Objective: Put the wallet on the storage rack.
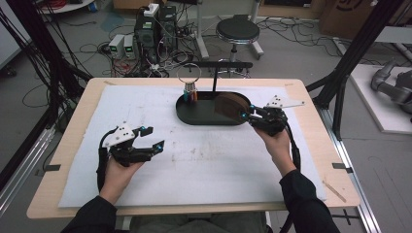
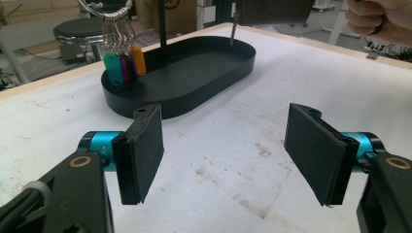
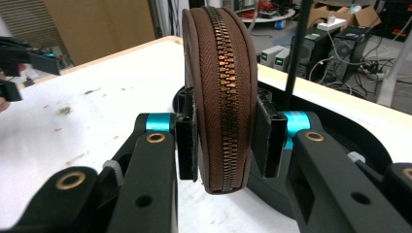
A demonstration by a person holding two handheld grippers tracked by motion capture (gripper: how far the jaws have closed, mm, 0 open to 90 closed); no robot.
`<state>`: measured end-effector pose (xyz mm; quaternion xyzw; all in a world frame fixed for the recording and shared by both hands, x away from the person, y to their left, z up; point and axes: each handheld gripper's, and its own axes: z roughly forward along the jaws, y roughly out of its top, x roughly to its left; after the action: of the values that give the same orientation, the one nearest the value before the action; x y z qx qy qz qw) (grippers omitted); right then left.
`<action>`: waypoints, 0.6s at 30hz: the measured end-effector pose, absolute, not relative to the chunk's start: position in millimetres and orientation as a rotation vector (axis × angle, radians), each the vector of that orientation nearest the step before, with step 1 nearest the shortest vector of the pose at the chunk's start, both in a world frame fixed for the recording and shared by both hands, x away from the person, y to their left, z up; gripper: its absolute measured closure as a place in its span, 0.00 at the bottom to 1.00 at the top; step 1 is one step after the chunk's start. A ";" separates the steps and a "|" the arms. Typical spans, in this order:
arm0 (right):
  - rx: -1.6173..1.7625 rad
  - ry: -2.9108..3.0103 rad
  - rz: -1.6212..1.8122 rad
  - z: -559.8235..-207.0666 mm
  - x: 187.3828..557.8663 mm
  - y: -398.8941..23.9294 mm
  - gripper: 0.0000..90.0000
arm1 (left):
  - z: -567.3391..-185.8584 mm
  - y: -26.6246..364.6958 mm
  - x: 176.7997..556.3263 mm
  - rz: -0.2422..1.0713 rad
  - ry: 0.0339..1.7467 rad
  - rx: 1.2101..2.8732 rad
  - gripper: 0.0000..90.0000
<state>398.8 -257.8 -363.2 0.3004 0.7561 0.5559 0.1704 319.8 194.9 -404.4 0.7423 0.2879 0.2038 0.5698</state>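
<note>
My left tool [image 1: 145, 141] sits nearest me over the white mat [image 1: 194, 160] on the counter [image 1: 73, 126], jaws spread wide with nothing but stained mat between the pads [image 2: 145, 150]. In the left gripper view I can see the two black pads well apart and, past them, the black oval tray [image 2: 194, 73].

Farther out on my right, my right tool [image 1: 247, 115] is pinching a brown zippered pouch [image 1: 231, 108]. The right gripper view shows the pouch [image 3: 218, 97] standing on edge, its brass zipper facing the camera, with one pad pressed against each flat side. It is held above the tray's right end, and I can't tell whether it touches the tray.

At the tray's left end a bunch of coloured key tags [image 2: 124, 63] hangs from a metal ring [image 1: 188, 74]. I can make out no readable writing on tags, pouch or tray.
</note>
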 end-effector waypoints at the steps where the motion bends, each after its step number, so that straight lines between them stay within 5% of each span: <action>1: 0.859 2.142 1.576 -363.6 400.5 -258.2 0.76 | -404.3 195.0 320.4 0.480 0.674 1.742 0.34; 18: 0.954 2.121 1.490 -373.6 438.7 -241.5 0.76 | -403.4 199.6 318.8 0.494 0.678 1.729 0.34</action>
<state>438.7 -241.5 -373.6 0.3392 0.7542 0.5297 0.1887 318.8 199.6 -403.4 0.7374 0.2891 0.2107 0.5729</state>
